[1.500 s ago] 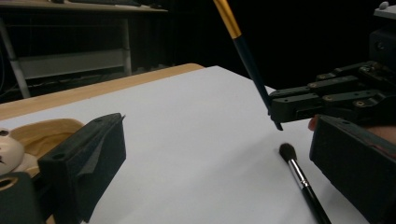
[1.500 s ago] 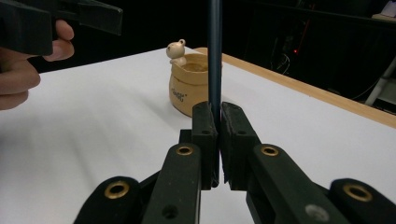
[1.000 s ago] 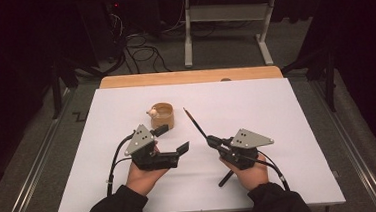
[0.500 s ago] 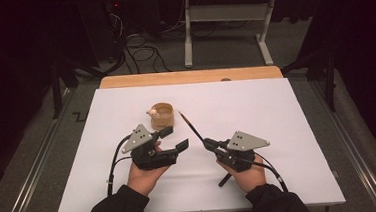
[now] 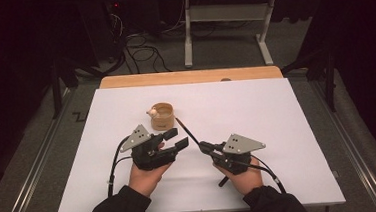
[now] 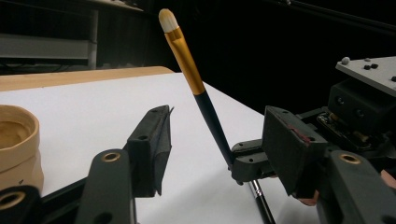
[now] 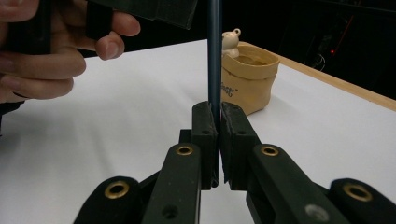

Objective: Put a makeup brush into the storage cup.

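- The brush [image 6: 196, 79] you are handling has a dark slim handle, a gold ferrule and a pale rounded tip; your right gripper [image 5: 205, 146] is clamped tight on its handle, and it slants up from those jaws toward the pot
- Past the brush tip stands a small tan pot [image 5: 162, 116] with a little figure on its rim, just ahead of your left gripper [image 5: 176, 139] on the white table [image 5: 288, 129]
- Your left gripper's jaws have just been closing and stand partly apart, nothing pressed between them; the brush rises just beyond them
- Both your hands rest low on the table, grippers angled toward each other
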Available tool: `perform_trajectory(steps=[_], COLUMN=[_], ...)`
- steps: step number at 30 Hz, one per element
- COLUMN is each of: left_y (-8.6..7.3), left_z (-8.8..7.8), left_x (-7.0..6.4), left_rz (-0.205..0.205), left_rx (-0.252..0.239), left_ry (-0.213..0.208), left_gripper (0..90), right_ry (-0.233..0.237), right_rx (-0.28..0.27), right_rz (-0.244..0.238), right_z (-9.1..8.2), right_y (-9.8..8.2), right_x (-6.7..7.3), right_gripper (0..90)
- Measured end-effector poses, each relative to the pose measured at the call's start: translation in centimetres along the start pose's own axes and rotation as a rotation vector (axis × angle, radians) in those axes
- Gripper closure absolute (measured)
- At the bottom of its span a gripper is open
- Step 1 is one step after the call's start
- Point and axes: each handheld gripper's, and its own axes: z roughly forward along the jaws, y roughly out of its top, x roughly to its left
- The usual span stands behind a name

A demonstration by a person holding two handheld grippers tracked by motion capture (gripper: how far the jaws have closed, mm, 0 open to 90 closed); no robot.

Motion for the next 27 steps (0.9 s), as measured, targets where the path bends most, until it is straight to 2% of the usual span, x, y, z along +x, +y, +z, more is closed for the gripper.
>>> perform_trajectory(steps=[5, 11, 13, 18, 24, 27], left_y=[-0.06, -0.11, -0.12, -0.19, -0.22, -0.24], left_z=[-0.01, -0.07, -0.09, -0.13, -0.23, -0.24], left_x=[0.08, 0.3, 0.47, 0.65, 0.78, 0.85], left_rz=[0.0, -0.017, -0.033, -0.04, -0.05, -0.061], left_rx=[-0.003, -0.007, -0.004, -0.008, -0.015, -0.02], left_ry=[0.001, -0.009, -0.023, -0.025, -0.036, -0.047], left_gripper=[48.5, 52.3, 52.9, 56.3, 60.2, 61.7], right_ry=[0.013, 0.022, 0.023, 0.032, 0.036, 0.031], right_rx=[-0.01, -0.01, -0.014, -0.018, -0.013, -0.001], right_rz=[-0.012, -0.017, -0.021, -0.032, -0.03, -0.044], right_z=[0.26, 0.33, 0.35, 0.46, 0.45, 0.41], right_y=[-0.01, 0.03, 0.06, 0.05, 0.08, 0.1], right_x=[0.27, 0.53, 0.58, 0.71, 0.86, 0.84], right_gripper=[86.5, 86.5, 86.5, 86.5, 86.5, 86.5])
